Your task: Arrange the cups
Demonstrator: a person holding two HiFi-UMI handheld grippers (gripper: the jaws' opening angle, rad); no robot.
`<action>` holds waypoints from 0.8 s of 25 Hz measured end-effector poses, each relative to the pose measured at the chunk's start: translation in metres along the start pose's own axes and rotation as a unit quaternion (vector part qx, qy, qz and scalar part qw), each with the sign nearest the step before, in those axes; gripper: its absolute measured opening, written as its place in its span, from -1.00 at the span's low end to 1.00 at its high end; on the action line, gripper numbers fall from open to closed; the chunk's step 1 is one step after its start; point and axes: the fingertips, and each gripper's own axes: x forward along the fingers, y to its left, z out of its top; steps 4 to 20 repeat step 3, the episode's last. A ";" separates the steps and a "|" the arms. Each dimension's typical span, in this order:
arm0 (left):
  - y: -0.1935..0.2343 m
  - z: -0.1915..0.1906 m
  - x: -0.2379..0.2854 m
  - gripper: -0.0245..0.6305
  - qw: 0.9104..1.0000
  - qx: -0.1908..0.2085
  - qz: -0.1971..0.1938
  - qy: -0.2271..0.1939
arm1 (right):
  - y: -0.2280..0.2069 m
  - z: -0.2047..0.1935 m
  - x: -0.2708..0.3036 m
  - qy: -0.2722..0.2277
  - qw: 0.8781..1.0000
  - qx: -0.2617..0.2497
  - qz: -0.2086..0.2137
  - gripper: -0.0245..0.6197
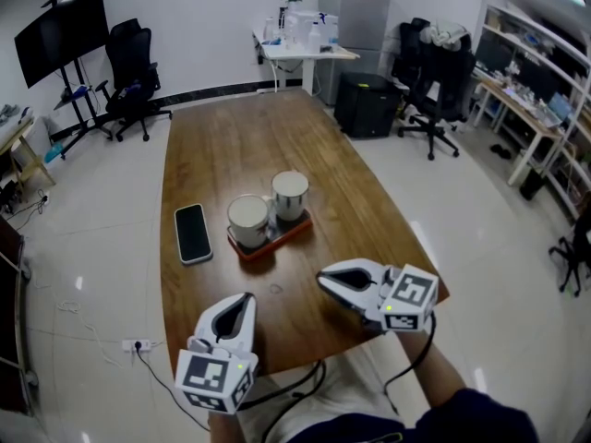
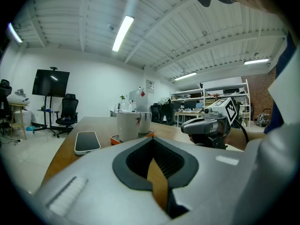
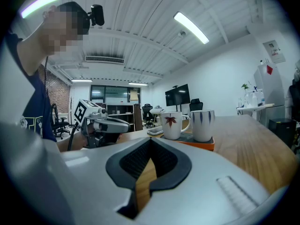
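Two white cups stand side by side on an orange tray (image 1: 294, 232) in the middle of the wooden table. The nearer cup (image 1: 247, 220) bears a red leaf (image 3: 172, 124); the farther cup (image 1: 290, 195) has blue stripes (image 3: 203, 124). My left gripper (image 1: 242, 301) hovers near the table's front edge, shut and empty, pointing at the tray. My right gripper (image 1: 323, 280) is beside it on the right, also shut with nothing held, and aims leftward at the cups. Both stay short of the tray. In the left gripper view the leaf cup (image 2: 127, 125) stands ahead of the closed jaws (image 2: 152, 139).
A smartphone (image 1: 193, 233) lies face up left of the tray. The long table (image 1: 249, 137) stretches away behind the cups. Office chairs (image 1: 131, 72), a TV stand (image 1: 60, 28), a desk (image 1: 305, 53) and shelves (image 1: 540, 90) ring the room.
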 end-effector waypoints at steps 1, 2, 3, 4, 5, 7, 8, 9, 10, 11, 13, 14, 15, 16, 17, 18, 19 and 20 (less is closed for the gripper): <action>0.000 0.000 0.000 -0.92 1.000 -0.001 0.000 0.001 | 0.000 0.000 0.000 0.000 1.000 0.001 0.000 -0.92; -0.001 0.000 -0.001 -0.92 1.000 -0.002 0.000 0.001 | 0.001 0.000 -0.001 0.001 1.000 0.001 0.000 -0.92; -0.001 0.000 -0.001 -0.92 1.000 -0.003 0.000 0.002 | 0.001 0.000 -0.001 0.001 1.000 0.002 0.000 -0.92; -0.001 0.000 -0.001 -0.92 1.000 -0.003 0.000 0.002 | 0.001 0.000 -0.001 0.001 1.000 0.002 0.000 -0.92; -0.001 0.000 -0.001 -0.92 1.000 -0.003 0.000 0.002 | 0.001 0.000 -0.001 0.001 1.000 0.002 0.000 -0.92; -0.001 0.000 -0.001 -0.92 1.000 -0.003 0.000 0.002 | 0.001 0.000 -0.001 0.001 1.000 0.002 0.000 -0.92; -0.001 0.000 -0.001 -0.92 1.000 -0.003 0.000 0.002 | 0.001 0.000 -0.001 0.001 1.000 0.002 0.000 -0.92; -0.001 0.000 -0.001 -0.92 1.000 -0.003 0.000 0.002 | 0.001 0.000 -0.001 0.001 1.000 0.002 0.000 -0.92; -0.001 0.000 -0.001 -0.92 1.000 -0.003 0.000 0.002 | 0.001 0.000 -0.001 0.001 1.000 0.002 0.000 -0.92; -0.001 0.000 -0.001 -0.92 1.000 -0.003 0.000 0.002 | 0.001 0.000 -0.001 0.001 1.000 0.002 0.000 -0.92; -0.001 0.000 -0.001 -0.92 1.000 -0.003 0.000 0.002 | 0.001 0.000 -0.001 0.001 1.000 0.002 0.000 -0.92; -0.001 0.000 -0.001 -0.92 1.000 -0.003 0.000 0.002 | 0.001 0.000 -0.001 0.001 1.000 0.002 0.000 -0.92; -0.001 0.000 -0.001 -0.92 1.000 -0.003 0.000 0.002 | 0.001 0.000 -0.001 0.001 1.000 0.002 0.000 -0.92; -0.001 0.000 -0.001 -0.92 1.000 -0.003 0.000 0.002 | 0.001 0.000 -0.001 0.001 1.000 0.002 0.000 -0.92; -0.001 0.000 -0.001 -0.92 1.000 -0.003 0.000 0.002 | 0.001 0.000 -0.001 0.001 1.000 0.002 0.000 -0.92; -0.001 0.000 -0.001 -0.92 1.000 -0.003 0.000 0.002 | 0.001 0.000 -0.001 0.001 1.000 0.002 0.000 -0.92; -0.001 0.000 -0.001 -0.92 1.000 -0.003 0.000 0.002 | 0.001 0.000 -0.001 0.001 1.000 0.002 0.000 -0.92; -0.001 0.000 -0.001 -0.92 1.000 -0.003 0.000 0.002 | 0.001 0.000 -0.001 0.001 1.000 0.002 0.000 -0.92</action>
